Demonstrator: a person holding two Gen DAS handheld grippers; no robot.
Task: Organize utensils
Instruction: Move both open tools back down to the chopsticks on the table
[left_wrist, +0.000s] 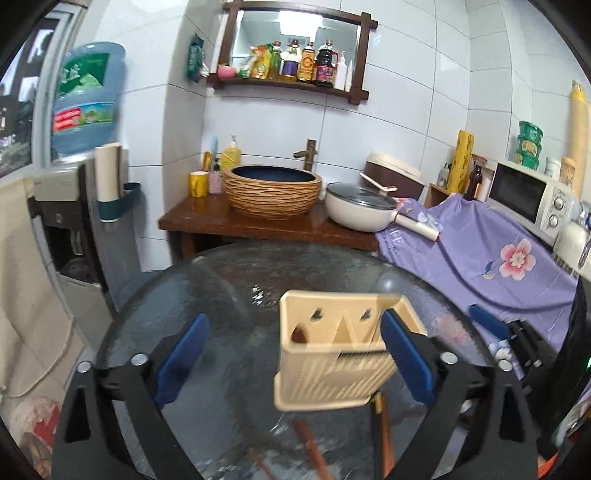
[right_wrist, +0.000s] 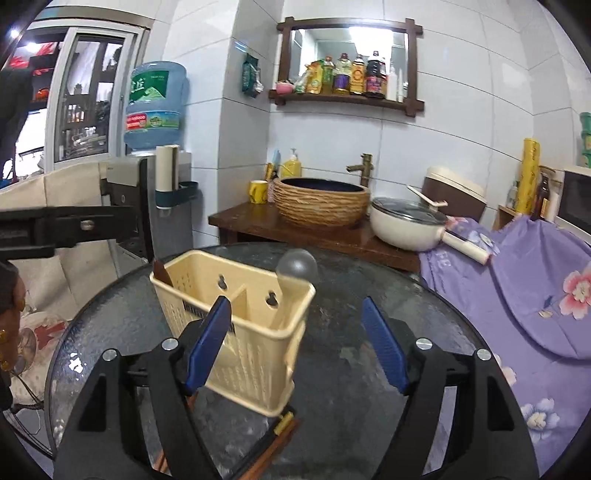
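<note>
Here, a cream utensil holder (right_wrist: 236, 332) is seen standing on the round glass table (right_wrist: 351, 295), chopsticks (right_wrist: 284, 434) lying at its base. Both the left tool (left_wrist: 295, 358) and right tool (right_wrist: 295, 347) are held apart, nothing gripped.

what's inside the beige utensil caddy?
Beige utensil caddy holds a dark brown handle tip in one corner and a ladle in the other; the walls hide their lower ends.
</note>
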